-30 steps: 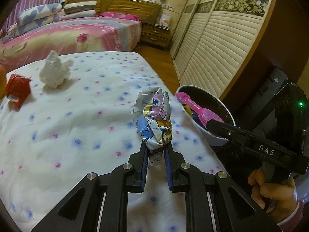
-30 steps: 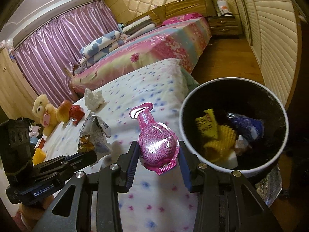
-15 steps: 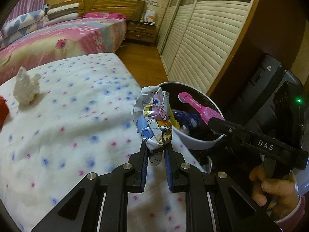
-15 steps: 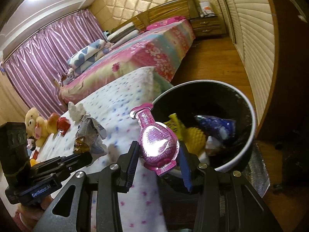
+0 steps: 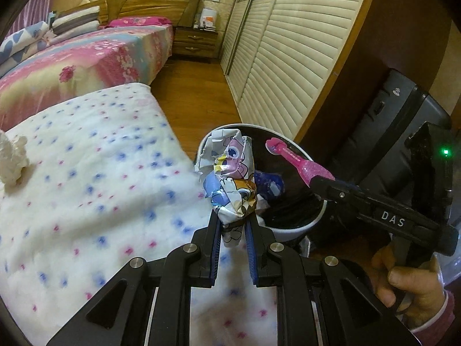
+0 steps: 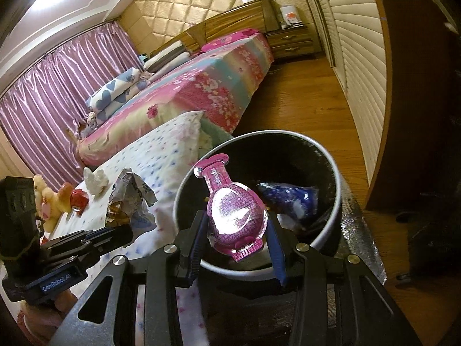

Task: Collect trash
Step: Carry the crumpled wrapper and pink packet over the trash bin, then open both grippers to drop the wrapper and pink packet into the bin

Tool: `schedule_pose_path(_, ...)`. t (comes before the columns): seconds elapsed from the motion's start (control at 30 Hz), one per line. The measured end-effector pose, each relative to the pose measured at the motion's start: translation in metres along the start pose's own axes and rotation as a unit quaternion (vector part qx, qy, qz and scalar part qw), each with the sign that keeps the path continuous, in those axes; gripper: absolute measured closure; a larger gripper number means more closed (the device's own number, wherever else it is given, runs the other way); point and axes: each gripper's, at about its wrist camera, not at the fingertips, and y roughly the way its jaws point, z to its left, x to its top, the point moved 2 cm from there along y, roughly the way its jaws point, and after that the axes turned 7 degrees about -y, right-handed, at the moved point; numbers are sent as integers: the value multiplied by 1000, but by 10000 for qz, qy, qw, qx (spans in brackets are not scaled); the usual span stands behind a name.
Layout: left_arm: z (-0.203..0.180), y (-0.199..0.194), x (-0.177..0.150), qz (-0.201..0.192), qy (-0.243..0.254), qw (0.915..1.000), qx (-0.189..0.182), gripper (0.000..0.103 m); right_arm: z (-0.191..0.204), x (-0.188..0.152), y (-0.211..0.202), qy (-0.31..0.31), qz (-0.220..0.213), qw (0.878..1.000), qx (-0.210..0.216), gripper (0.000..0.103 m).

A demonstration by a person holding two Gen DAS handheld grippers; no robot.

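Observation:
My left gripper (image 5: 232, 225) is shut on a crumpled cartoon-print wrapper (image 5: 230, 178) and holds it at the near rim of the round black trash bin (image 5: 299, 225). My right gripper (image 6: 234, 230) is shut on a pink bottle-shaped pouch (image 6: 234, 213) and holds it over the bin (image 6: 334, 173), above a blue wrapper (image 6: 291, 197) inside. The pouch (image 5: 294, 158) and right gripper (image 5: 325, 184) also show in the left wrist view. The wrapper (image 6: 132, 199) and left gripper (image 6: 124, 233) show in the right wrist view.
A white crumpled tissue (image 5: 11, 158) and a red wrapper (image 6: 78, 199) lie on the dotted bedspread (image 5: 86, 187). Plush toys (image 6: 49, 199) sit at its far left. A pink bed (image 6: 201, 86), wood floor (image 6: 302, 101), slatted wardrobe doors (image 5: 288, 57) and a dark suitcase (image 5: 389, 132) surround the bin.
Both grippers have moved right toward the bin. The pink pouch went from over the bedspread to over the bin's opening. The wrapper now reaches the bin's rim.

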Motion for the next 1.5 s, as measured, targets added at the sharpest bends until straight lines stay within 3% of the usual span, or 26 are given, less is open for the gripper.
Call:
schedule_pose_path(0.87, -29, 46, 24, 185, 318, 9993, 86, 88, -30, 17, 17, 114, 163, 9995, -227, 62)
schedule_pose_path(1.33, -30, 47, 21, 277, 323, 9991, 18, 87, -36, 23, 25, 138, 226, 9994, -233, 62)
schedule_pose_path(1.5, -28, 44, 20, 290, 266, 9992, -1, 77, -38, 24, 25, 233, 197, 9993, -216, 59)
